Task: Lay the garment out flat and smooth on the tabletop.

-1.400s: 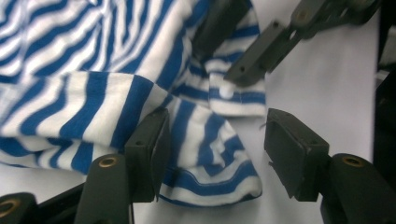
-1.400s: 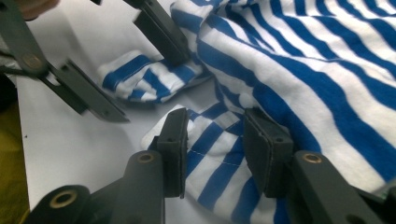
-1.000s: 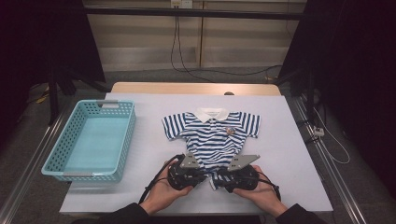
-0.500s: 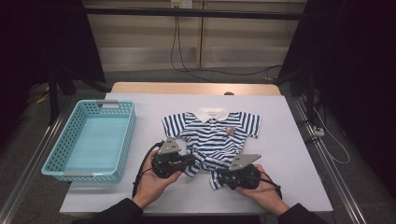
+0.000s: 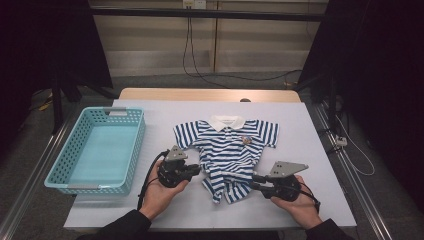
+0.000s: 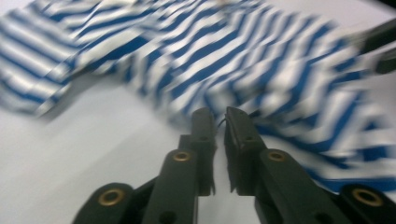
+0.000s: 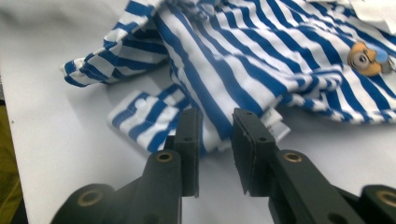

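A small polo shirt (image 5: 225,150) with blue and white stripes lies on the white table (image 5: 165,210), collar to the far side, its lower hem bunched up. My left gripper (image 5: 199,170) is at the shirt's left side. In the left gripper view its jaws (image 6: 220,116) are nearly together, pinching the edge of the blurred shirt (image 6: 224,56). My right gripper (image 5: 253,181) is at the lower right hem. Its jaws (image 7: 215,121) have just been opening and stand apart, with a fold of the shirt (image 7: 261,60) lying loosely between them.
A light blue plastic basket (image 5: 135,145) stands on the left part of the table with nothing in it. The table's front edge runs just below both hands. Black frame rails and cables line the table's sides and back.
My left gripper has moved left and away from me along the shirt's side. My right gripper has shifted to the right. The shirt's lower hem has bunched up between them.
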A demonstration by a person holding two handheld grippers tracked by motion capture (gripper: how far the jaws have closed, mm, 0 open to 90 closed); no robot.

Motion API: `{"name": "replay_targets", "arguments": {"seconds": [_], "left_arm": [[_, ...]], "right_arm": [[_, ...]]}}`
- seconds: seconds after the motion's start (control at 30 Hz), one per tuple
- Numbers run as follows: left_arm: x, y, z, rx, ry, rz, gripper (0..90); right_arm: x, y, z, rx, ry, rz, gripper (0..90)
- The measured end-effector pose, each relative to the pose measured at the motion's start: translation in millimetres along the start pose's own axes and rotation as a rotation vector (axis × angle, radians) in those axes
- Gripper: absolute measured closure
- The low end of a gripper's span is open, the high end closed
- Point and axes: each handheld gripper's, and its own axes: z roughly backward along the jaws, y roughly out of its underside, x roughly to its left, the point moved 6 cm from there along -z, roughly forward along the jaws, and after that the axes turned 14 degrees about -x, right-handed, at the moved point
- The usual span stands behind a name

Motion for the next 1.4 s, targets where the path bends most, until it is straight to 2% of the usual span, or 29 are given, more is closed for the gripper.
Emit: {"name": "replay_targets", "arguments": {"seconds": [0.07, 0.13, 0.23, 0.33, 0.47, 0.57, 0.7, 0.8, 0.9, 1.0, 1.13, 1.17, 1.27, 1.37, 1.4], "left_arm": [[-8.5, 0.1, -2.3, -0.002, 0.032, -0.013, 74.9], [-16.9, 4.0, -6.5, 0.014, 0.058, -0.048, 70.4], [-25.6, 6.4, -8.4, 0.024, 0.096, -0.056, 62.0], [-31.8, 8.7, -8.5, 0.037, 0.108, -0.064, 56.6], [-42.0, 10.0, -7.6, 0.048, 0.152, -0.062, 54.7], [-53.0, 17.5, -11.5, 0.083, 0.181, -0.066, 51.4], [-61.8, 33.7, -24.5, 0.156, 0.186, -0.102, 41.9], [-65.0, 38.0, -32.4, 0.179, 0.178, -0.124, 35.4], [-64.4, 38.0, -39.9, 0.171, 0.162, -0.134, 33.5], [-59.8, 34.5, -45.6, 0.170, 0.130, -0.144, 35.7], [-54.2, 31.9, -52.1, 0.168, 0.107, -0.158, 56.4], [-52.6, 31.5, -52.5, 0.171, 0.107, -0.159, 65.3], [-50.4, 30.8, -52.1, 0.177, 0.128, -0.155, 79.8], [-53.1, 30.8, -51.2, 0.179, 0.138, -0.173, 86.4], [-53.2, 30.3, -50.3, 0.179, 0.146, -0.157, 87.2]], "right_arm": [[-0.7, 2.5, 2.0, 0.005, 0.004, -0.009, 68.8], [-1.5, 4.3, 2.1, 0.010, 0.008, -0.018, 65.2], [-2.5, 8.1, 0.0, 0.026, 0.011, -0.027, 61.4], [-4.5, 10.8, -0.4, 0.037, 0.022, -0.044, 59.0], [-3.8, 11.6, -2.2, 0.039, 0.009, -0.058, 60.2], [-1.6, 12.3, -5.1, 0.043, -0.011, -0.061, 65.6], [1.0, 7.9, -8.9, 0.027, -0.030, -0.058, 81.3], [1.0, -1.1, -11.7, 0.001, -0.022, -0.039, 87.2], [-2.1, -11.8, -15.8, -0.034, -0.016, -0.042, 88.2], [-7.1, -20.2, -21.6, -0.050, 0.000, -0.047, 88.3], [-12.2, -27.5, -29.7, -0.071, 0.008, -0.064, 88.2], [-12.7, -29.2, -31.4, -0.074, 0.011, -0.062, 88.1], [-12.4, -33.2, -35.3, -0.082, 0.012, -0.060, 87.9], [-11.6, -32.0, -35.9, -0.077, 0.011, -0.055, 87.1], [-12.1, -31.1, -35.2, -0.077, 0.011, -0.057, 86.5]]}}
